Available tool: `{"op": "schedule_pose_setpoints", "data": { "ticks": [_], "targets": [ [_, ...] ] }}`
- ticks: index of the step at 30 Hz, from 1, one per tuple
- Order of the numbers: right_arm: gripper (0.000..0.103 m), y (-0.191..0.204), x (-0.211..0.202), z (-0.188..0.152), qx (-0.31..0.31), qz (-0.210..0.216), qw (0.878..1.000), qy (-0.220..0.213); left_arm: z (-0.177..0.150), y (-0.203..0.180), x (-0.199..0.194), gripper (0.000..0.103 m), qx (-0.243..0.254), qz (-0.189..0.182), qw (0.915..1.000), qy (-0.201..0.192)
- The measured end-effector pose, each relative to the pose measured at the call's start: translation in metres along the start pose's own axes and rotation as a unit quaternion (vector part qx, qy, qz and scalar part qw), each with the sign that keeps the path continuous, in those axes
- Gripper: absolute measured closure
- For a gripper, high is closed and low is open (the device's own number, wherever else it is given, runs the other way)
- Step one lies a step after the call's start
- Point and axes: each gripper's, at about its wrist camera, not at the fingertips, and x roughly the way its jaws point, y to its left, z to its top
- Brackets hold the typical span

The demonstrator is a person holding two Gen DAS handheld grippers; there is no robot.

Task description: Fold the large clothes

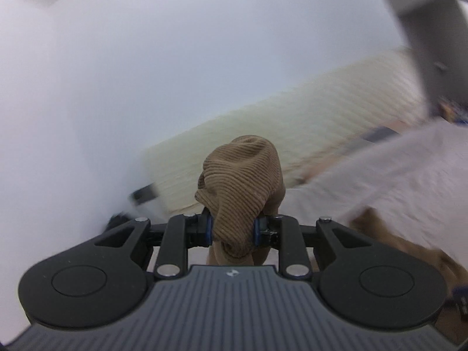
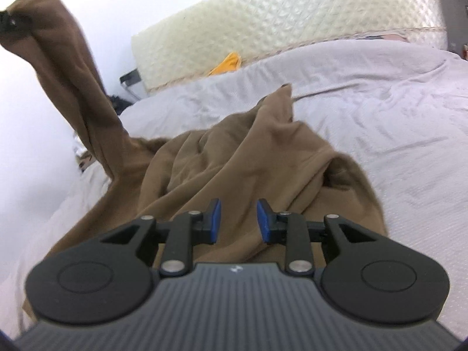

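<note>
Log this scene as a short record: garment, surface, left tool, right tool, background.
garment: brown garment, mostly crumpled on the bed, one part lifted
surface: grey sheet
left tool: shut on a bunched ribbed end of the garment, raised
right tool: open, empty, above the garment
background: cream quilted headboard, white wall

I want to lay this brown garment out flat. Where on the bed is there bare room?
The grey bedspread lies bare right of the brown garment, up to the quilted headboard. The left side is crowded: garment heaped there, one end lifted by the left gripper.
</note>
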Motion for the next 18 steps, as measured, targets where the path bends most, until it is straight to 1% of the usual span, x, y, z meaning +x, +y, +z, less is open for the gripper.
{"op": "schedule_pose_setpoints", "data": {
  "ticks": [2, 4, 7, 9, 10, 12, 14, 18],
  "targets": [
    [0.072, -0.008, -0.005, 0.005, 0.012, -0.004, 1.0, -0.006, -0.006, -0.039, -0.009, 0.075, 0.022, -0.03, 0.9993, -0.003],
    [0.072, -0.016, -0.012, 0.008, 0.022, -0.011, 1.0, -0.016, -0.018, -0.073, -0.012, 0.075, 0.027, -0.07, 0.9971, 0.006],
    [0.072, -0.031, -0.015, 0.014, 0.045, -0.022, 0.999, -0.016, -0.044, -0.125, -0.018, 0.075, 0.027, -0.137, 0.9898, 0.03],
    [0.072, -0.039, -0.015, 0.017, 0.052, -0.033, 0.998, -0.013, -0.068, -0.151, -0.015, 0.075, 0.032, -0.167, 0.9843, 0.046],
    [0.072, -0.043, -0.015, 0.018, 0.054, -0.04, 0.998, -0.014, -0.077, -0.164, -0.015, 0.075, 0.029, -0.177, 0.9823, 0.053],
    [0.072, -0.055, -0.014, 0.021, 0.066, -0.051, 0.996, -0.016, -0.099, -0.182, -0.011, 0.075, 0.004, -0.195, 0.9781, 0.074],
    [0.072, -0.067, -0.011, 0.023, 0.089, -0.054, 0.994, -0.014, -0.114, -0.198, -0.01, 0.075, -0.015, -0.206, 0.9747, 0.086],
    [0.072, -0.084, -0.003, 0.023, 0.124, -0.054, 0.991, -0.009, -0.139, -0.22, 0.013, 0.075, -0.042, -0.22, 0.9685, 0.108]
  ]
}}
